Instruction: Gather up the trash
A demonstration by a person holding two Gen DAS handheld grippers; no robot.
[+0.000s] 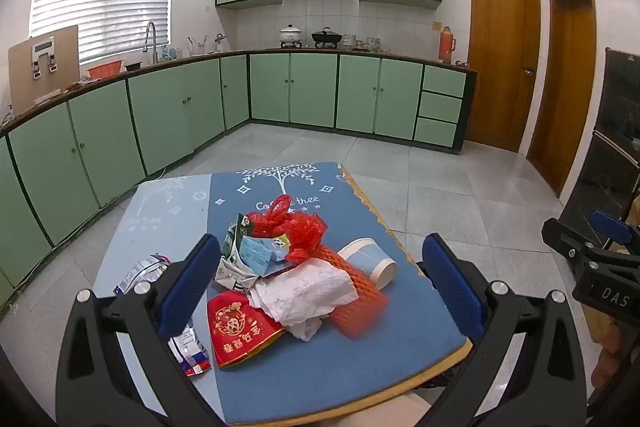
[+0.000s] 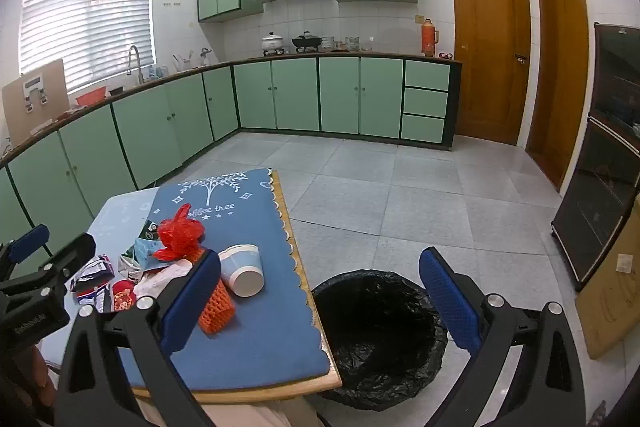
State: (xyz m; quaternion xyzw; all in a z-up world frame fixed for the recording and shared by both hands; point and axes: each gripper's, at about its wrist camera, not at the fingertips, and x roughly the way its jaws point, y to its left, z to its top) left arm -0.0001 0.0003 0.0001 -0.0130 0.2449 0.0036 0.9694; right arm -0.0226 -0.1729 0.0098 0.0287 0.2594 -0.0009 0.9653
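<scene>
A heap of trash lies on the blue mat of a small table [image 1: 360,359]: a red plastic bag [image 1: 292,225], a crushed carton [image 1: 244,255], a white tissue [image 1: 308,287], an orange foam net [image 1: 356,291], a paper cup [image 1: 370,261] on its side, a red packet [image 1: 240,331] and a snack wrapper [image 1: 140,273]. My left gripper [image 1: 320,287] is open and empty, hovering above the heap. My right gripper [image 2: 320,299] is open and empty, above the table's right edge and a bin with a black liner [image 2: 380,335]. The cup [image 2: 242,269] and net [image 2: 216,303] show beside its left finger.
The bin stands on the grey tiled floor right of the table [image 2: 280,383]. Green kitchen cabinets [image 1: 296,91] line the back and left walls. Wooden doors [image 2: 492,47] and a dark cabinet [image 2: 608,155] are on the right. A cardboard sheet [image 2: 612,291] leans there.
</scene>
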